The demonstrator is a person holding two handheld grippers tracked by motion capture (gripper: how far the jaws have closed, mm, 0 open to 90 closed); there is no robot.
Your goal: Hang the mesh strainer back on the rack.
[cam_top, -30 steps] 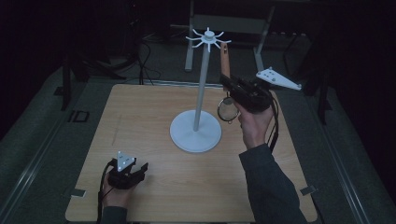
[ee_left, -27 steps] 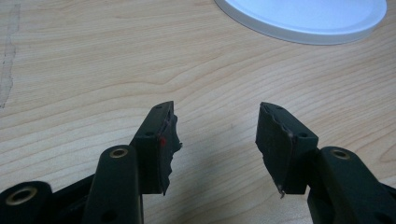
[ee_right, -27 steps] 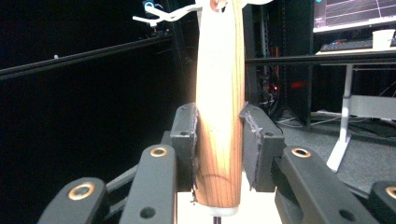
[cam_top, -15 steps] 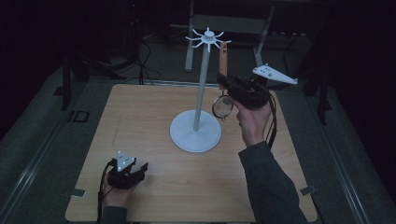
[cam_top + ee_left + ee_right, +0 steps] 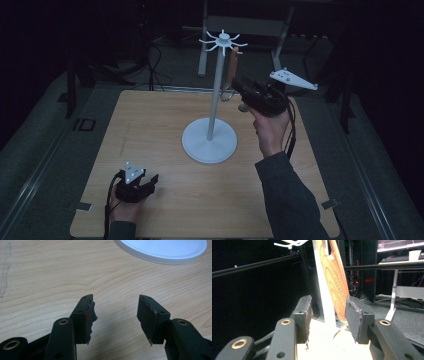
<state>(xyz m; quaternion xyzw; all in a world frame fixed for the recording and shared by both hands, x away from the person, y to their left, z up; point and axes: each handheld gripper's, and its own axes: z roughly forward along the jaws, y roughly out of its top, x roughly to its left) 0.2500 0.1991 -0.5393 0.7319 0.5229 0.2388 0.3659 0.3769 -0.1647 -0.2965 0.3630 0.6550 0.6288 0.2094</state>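
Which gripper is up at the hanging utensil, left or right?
The right gripper: it is raised beside the stand, jaws open around the wooden utensil hanging from the top hooks. The left gripper sits low on the table, open, holding nothing.

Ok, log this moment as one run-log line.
right gripper: open, jaws around wooden utensil hanging on white stand | left gripper: open, low over table

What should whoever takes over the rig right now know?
Right gripper: raised beside the stand's pole, fingers open around the lower end of the wooden tool, not clamped.
Left gripper: open, holding nothing, low over the table near its front left.
Tool hangs by its handle slot from a hook at the top of the stand.
Done: tool on hook.
Left: probably back the right gripper away.
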